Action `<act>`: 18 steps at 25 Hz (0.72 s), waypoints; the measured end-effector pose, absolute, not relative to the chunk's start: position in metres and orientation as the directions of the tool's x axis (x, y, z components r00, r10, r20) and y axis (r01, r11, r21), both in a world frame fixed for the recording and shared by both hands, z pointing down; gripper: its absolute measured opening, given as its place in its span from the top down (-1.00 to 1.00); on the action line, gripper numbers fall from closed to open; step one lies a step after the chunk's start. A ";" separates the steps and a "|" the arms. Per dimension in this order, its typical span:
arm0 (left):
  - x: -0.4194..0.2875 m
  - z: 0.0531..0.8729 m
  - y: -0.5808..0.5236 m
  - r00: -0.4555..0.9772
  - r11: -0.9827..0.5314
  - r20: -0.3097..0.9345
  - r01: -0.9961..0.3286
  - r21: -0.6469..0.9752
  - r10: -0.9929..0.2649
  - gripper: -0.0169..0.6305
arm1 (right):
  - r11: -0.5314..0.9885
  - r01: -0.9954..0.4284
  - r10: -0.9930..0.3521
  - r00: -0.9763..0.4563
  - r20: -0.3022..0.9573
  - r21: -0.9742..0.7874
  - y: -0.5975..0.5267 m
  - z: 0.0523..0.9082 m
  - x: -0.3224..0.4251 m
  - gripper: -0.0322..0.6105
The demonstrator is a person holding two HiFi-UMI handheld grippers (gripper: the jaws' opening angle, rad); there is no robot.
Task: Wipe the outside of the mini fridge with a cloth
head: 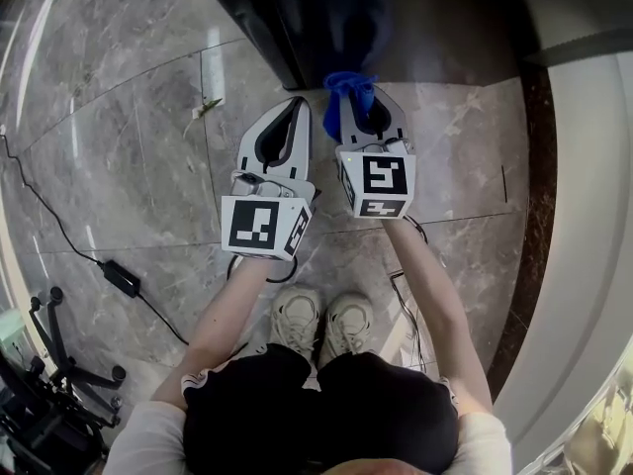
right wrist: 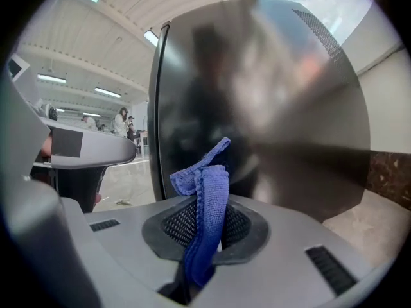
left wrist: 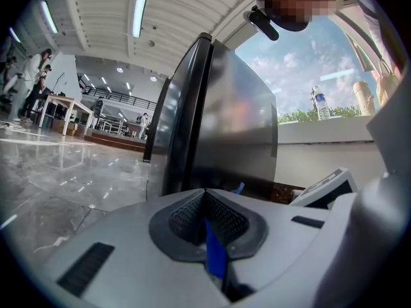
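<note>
The mini fridge (head: 297, 18) is a dark, glossy box on the marble floor straight ahead of me. It fills the left gripper view (left wrist: 237, 127) and the right gripper view (right wrist: 270, 95). My right gripper (head: 364, 102) (right wrist: 209, 201) is shut on a blue cloth (head: 346, 85) (right wrist: 205, 217), whose free end sticks up past the jaw tips, just short of the fridge's side. My left gripper (head: 295, 107) (left wrist: 205, 192) hovers beside it on the left, jaws shut tip to tip. A thin blue strip (left wrist: 214, 249) sits in its jaw hollow; what it is I cannot tell.
A black power adapter (head: 123, 277) with its cable lies on the floor to the left. A chair base (head: 59, 364) stands at the lower left. A white curved wall (head: 584, 216) runs along the right. Cables (head: 401, 295) lie by my shoes.
</note>
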State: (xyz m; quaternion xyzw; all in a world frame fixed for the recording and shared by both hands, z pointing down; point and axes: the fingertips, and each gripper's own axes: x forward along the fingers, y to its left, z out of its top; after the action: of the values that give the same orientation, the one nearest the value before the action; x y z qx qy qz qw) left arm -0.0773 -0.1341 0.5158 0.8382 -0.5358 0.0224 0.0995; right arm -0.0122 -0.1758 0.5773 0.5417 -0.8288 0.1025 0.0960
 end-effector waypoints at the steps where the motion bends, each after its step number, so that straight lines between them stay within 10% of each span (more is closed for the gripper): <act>1: -0.073 0.517 -0.135 0.432 -0.413 0.146 -0.899 0.146 -0.890 0.93 | 0.380 -0.923 -0.885 -0.381 0.269 -0.058 -0.177 0.576 -0.004 0.71; 18: -0.027 0.539 -0.143 0.498 -0.473 0.167 -0.865 0.169 -0.851 0.93 | 0.059 -0.997 -0.959 -0.068 0.274 -0.041 -0.195 0.582 0.147 0.71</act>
State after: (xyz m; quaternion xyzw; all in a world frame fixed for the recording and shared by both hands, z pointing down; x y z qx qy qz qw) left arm -0.0272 -0.1428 0.5387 0.8575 -0.5003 0.0298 0.1160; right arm 0.1472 -0.1955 0.5817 0.6771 -0.7225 0.1098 0.0870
